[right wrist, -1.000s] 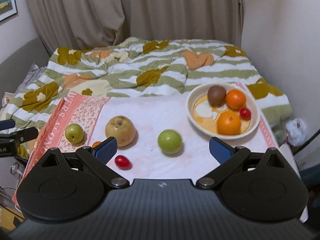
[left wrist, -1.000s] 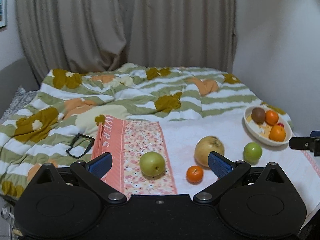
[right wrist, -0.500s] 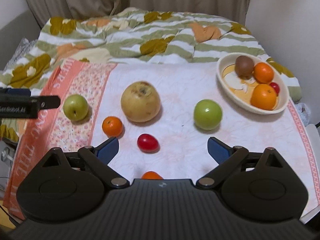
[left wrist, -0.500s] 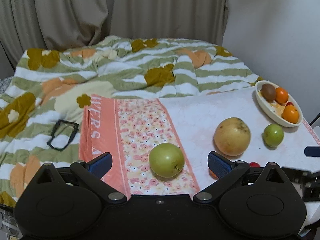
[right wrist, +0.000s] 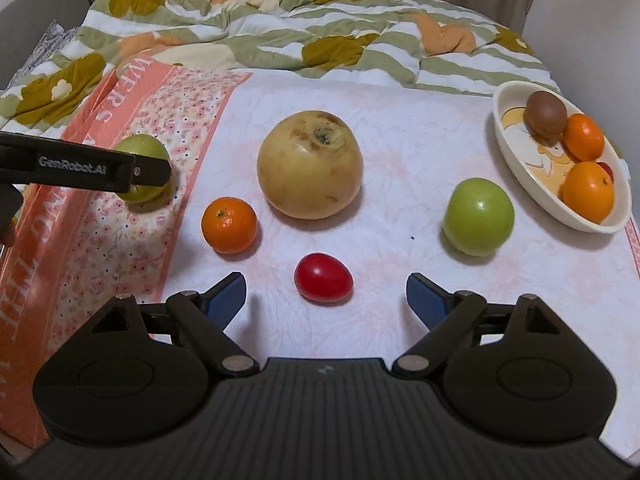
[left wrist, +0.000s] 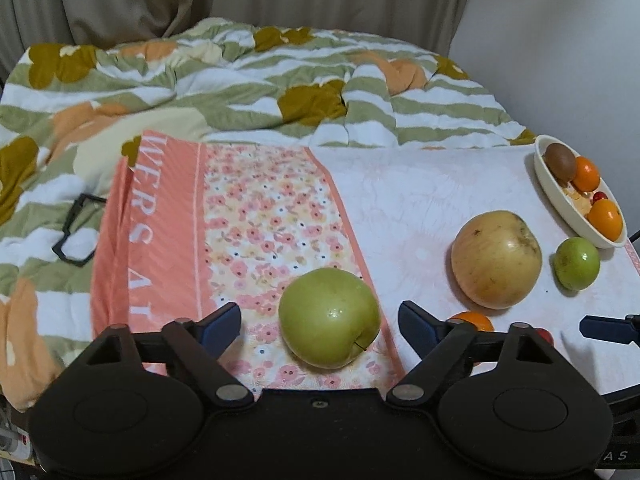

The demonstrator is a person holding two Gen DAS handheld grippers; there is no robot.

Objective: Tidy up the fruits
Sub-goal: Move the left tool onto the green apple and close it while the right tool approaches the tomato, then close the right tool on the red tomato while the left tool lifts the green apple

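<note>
Left gripper [left wrist: 320, 322] jaws closing around the apple [left wrist: 329, 317], pads not touching yet, well left of the bowl [left wrist: 568, 204]; off-centre squeeze could roll it; right gripper [right wrist: 325, 292] open over tomato [right wrist: 323, 278].

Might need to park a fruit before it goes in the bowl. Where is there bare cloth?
Widest free patch: the white cloth behind the big yellow fruit, up to the blanket. A smaller one lies between that fruit and the green apple. Crowded: the bowl, and the near strip around the tomato and tangerine.
</note>
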